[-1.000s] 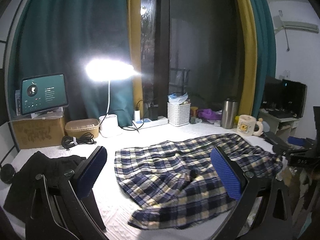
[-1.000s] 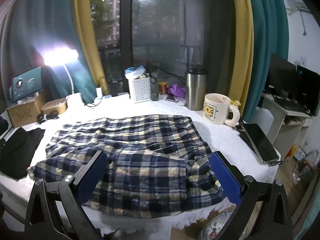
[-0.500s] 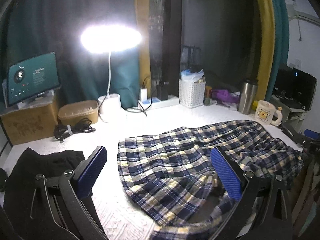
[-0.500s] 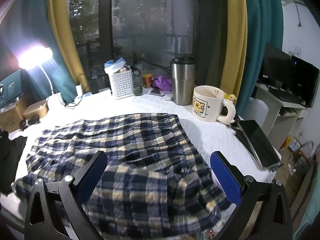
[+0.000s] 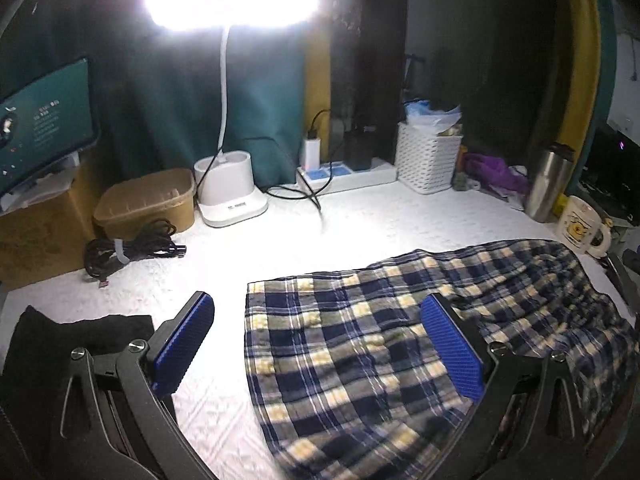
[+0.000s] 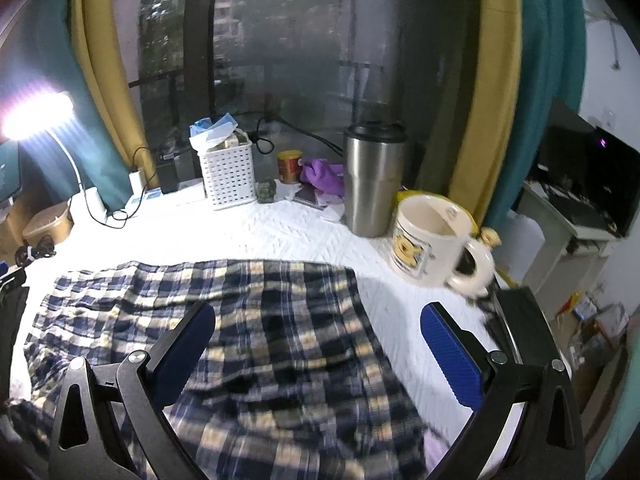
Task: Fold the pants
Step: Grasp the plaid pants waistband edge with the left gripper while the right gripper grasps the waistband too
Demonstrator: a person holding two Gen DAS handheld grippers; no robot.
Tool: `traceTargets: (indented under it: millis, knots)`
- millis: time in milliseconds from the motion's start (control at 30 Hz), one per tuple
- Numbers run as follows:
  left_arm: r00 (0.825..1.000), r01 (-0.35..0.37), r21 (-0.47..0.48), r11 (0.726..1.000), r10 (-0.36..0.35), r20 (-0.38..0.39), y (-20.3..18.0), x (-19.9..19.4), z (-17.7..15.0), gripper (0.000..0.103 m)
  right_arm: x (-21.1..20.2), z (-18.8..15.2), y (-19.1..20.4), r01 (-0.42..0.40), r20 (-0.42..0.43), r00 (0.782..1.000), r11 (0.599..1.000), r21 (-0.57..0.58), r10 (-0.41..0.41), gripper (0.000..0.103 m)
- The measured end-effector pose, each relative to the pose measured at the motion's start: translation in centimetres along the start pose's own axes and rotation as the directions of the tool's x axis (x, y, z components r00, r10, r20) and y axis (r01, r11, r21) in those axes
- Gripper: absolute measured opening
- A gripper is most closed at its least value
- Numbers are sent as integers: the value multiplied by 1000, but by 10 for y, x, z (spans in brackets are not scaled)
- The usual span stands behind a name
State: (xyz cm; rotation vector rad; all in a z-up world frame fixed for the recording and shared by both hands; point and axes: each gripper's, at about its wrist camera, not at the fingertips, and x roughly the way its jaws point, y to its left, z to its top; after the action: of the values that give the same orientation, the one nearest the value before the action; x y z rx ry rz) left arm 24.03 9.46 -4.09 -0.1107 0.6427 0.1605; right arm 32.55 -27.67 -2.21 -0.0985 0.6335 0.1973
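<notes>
The left gripper [image 5: 316, 344] has its two blue pads spread wide apart and nothing is between them. One pad is over the bare white cover, the other is over the plaid cloth. The right gripper [image 6: 318, 350] is also wide apart and empty; its left pad is over the plaid cloth and its right pad is over the white cover near the table edge.

There is one pair of plaid pants [image 5: 360, 344], navy, white and pale yellow, lying spread and wrinkled on the white table cover [image 5: 280, 248]. In the left wrist view its left edge is straight and lies between the two pads. The near part of the cloth is blurred in both views.

To the left of the pants lies one black garment [image 5: 48, 344], apart from them. Behind it is one coil of black cable [image 5: 128, 248], one brown lidded container [image 5: 148, 200] and one cardboard box [image 5: 36, 232] with one tablet [image 5: 44, 120] on top. One white desk lamp [image 5: 230, 196] stands beside the container, and its head shines very bright.

Along the window there is one white power strip [image 5: 348, 172], one white basket [image 6: 228, 172], one small red can [image 6: 290, 166], one purple cloth [image 6: 324, 174], one steel tumbler [image 6: 374, 178] and, just beside it, one cream mug [image 6: 428, 236] with a yellow picture. One dark flat device [image 6: 520, 312] lies at the right table edge.
</notes>
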Motion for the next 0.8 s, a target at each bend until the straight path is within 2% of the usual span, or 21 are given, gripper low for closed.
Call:
traceTargets:
  millis: [167, 267, 433, 533, 600, 633, 667, 733, 767, 800]
  knots:
    - [998, -17, -16, 1000, 16, -58, 16, 30, 9, 102, 32, 18, -2, -46, -34, 998, 999, -21, 45, 103]
    - [994, -37, -29, 999, 33, -106, 30, 52, 8, 102, 60, 23, -10, -67, -88, 994, 998, 2, 67, 103]
    - [975, -36, -72, 997, 19, -222, 49, 85, -5, 101, 102, 24, -16, -124, -182, 975, 992, 20, 126, 103]
    - [965, -11, -79, 997, -11, -263, 53, 97, -12, 97, 128, 21, -19, -146, -231, 960, 988, 58, 156, 103]
    - [953, 15, -61, 998, -32, -300, 49, 108, -18, 86, 146, 17, -21, -150, -269, 949, 985, 82, 167, 103]
    - [961, 6, -30, 1000, -14, -278, 45, 108, -18, 85, 153, 15, -21, -150, -285, 943, 985, 91, 170, 103]
    - [960, 6, -20, 1000, -12, -281, 43, 109, -18, 83, 160, 12, -20, -151, -299, 939, 984, 91, 171, 100]
    - [963, 5, 16, 1000, 0, -268, 35, 110, -18, 76, 169, 9, -18, -151, -318, 933, 985, 88, 171, 91]
    - [965, 4, 30, 1000, 4, -264, 33, 111, -18, 65, 173, 6, -17, -151, -326, 930, 985, 89, 172, 87]
    - [968, 8, 53, 999, 5, -252, 29, 111, -18, 46, 174, 5, -16, -144, -321, 933, 987, 77, 161, 87]
